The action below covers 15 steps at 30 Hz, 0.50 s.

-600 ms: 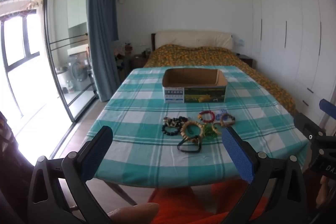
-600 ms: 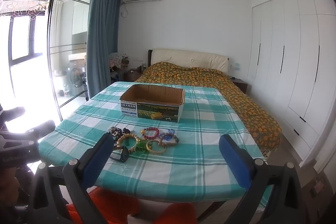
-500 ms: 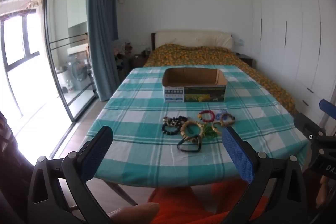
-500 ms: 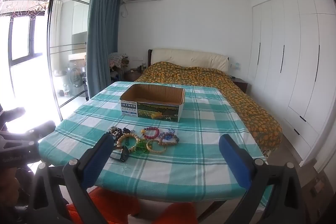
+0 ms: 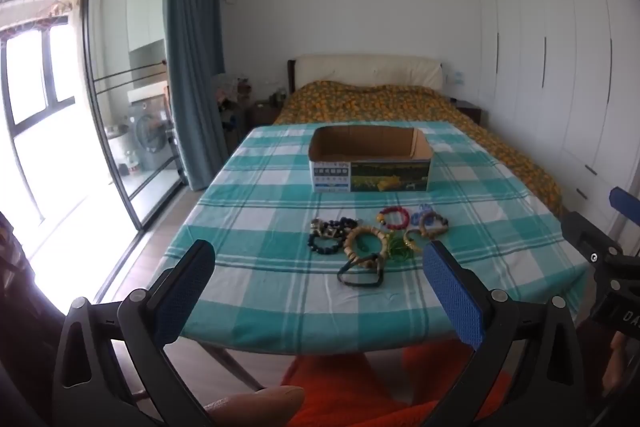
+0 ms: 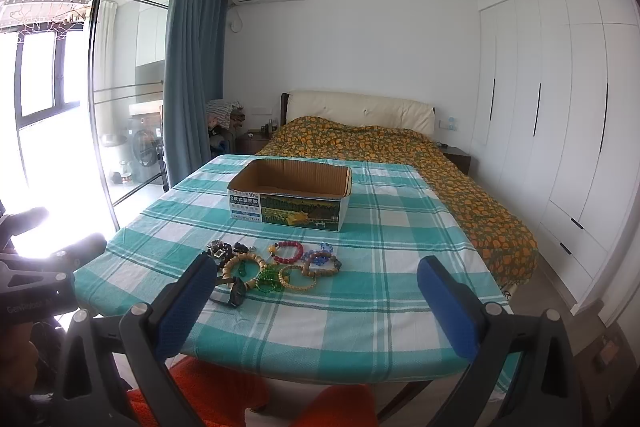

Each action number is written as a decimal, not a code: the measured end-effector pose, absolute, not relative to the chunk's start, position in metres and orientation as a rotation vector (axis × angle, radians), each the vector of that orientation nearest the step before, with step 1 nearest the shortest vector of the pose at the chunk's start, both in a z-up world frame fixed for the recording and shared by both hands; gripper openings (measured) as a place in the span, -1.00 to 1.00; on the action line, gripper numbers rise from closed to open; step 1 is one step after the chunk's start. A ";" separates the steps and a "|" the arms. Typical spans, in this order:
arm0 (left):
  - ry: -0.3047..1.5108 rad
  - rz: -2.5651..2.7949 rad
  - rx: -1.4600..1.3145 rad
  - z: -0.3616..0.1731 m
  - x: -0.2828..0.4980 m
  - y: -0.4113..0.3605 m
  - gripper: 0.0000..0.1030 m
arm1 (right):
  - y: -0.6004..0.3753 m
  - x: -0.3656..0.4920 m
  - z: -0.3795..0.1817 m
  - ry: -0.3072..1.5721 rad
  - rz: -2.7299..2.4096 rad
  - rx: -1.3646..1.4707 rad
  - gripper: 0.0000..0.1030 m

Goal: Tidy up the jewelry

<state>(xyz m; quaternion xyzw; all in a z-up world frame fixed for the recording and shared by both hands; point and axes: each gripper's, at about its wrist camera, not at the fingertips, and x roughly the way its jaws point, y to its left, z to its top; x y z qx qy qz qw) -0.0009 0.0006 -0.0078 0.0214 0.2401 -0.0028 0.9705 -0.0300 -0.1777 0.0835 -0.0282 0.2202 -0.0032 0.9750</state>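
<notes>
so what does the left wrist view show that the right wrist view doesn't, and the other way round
Only the left wrist view: the left hand-held gripper open in front, the right hand-held gripper's frame at its right edge, a fingertip at the bottom.

Only the right wrist view: the right one in front, open, and the left one's dark frame at its left edge.

Both: cardboard box, pile of bracelets in front of it, checked tablecloth, bed, wardrobe.

The black left gripper with blue pads and its matching right gripper were held wide open, tilted slightly downward, nothing gripped.
</notes>
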 end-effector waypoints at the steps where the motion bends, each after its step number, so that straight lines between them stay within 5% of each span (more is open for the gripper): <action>1: 0.486 -0.005 0.043 -0.007 -0.001 0.000 0.99 | -0.178 -0.030 0.084 0.444 -0.006 -0.056 0.98; 15: 0.492 -0.011 0.047 -0.010 0.000 0.002 0.99 | -0.179 -0.030 0.085 0.447 -0.005 -0.054 0.98</action>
